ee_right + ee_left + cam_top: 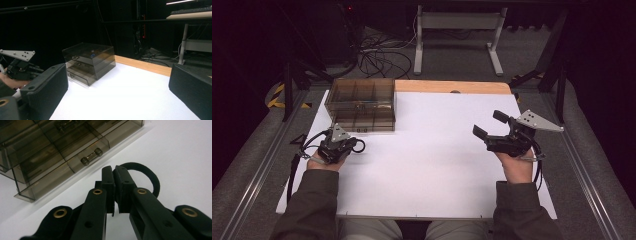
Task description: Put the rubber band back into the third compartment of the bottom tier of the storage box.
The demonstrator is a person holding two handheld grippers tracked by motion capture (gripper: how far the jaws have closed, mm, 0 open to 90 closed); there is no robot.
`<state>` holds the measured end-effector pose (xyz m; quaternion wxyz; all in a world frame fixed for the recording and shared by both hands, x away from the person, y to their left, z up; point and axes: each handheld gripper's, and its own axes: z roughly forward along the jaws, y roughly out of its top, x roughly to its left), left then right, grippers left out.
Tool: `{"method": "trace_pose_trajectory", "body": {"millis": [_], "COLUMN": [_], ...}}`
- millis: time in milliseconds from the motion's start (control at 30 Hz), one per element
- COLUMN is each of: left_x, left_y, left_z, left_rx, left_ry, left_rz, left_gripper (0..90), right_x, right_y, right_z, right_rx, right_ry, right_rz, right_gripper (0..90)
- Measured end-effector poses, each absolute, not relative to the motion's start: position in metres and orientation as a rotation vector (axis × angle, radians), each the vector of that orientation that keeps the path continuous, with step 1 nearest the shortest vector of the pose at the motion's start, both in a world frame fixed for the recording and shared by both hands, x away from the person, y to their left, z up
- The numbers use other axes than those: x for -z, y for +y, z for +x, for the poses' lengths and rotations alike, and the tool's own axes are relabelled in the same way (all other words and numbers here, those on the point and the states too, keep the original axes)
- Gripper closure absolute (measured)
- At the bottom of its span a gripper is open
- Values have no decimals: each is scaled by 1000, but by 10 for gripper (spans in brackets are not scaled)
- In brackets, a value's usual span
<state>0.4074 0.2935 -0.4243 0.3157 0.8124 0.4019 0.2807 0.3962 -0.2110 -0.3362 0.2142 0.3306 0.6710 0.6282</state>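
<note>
The smoked drawer box (pixel 361 104) is seen at the upper left of the high view on the white table (pixel 437 165). Just below it, the left gripper (pixel 343 139) is held with jaws pressed together. At right, well apart, the right gripper (pixel 488 125) is held wide.

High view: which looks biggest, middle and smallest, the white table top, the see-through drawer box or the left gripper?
1. White table top, by far the largest.
2. Drawer box.
3. Left gripper, the smallest, with jaws shut.
</note>
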Motion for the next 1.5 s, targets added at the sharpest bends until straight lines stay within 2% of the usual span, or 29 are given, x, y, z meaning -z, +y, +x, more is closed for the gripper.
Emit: {"method": "trace_pose_trajectory", "body": {"millis": [1500], "left_x": [410], "left_y": [276], "left_z": [425], "left_rx": [-855], "left_ry": [1050], "left_rz": [2044], "left_gripper": [859], "right_x": [328], "right_y": [-216], "right_z": [391], "right_rx": [-1765], "right_ry": [1832], "right_rz": [891], "right_gripper": [31]}}
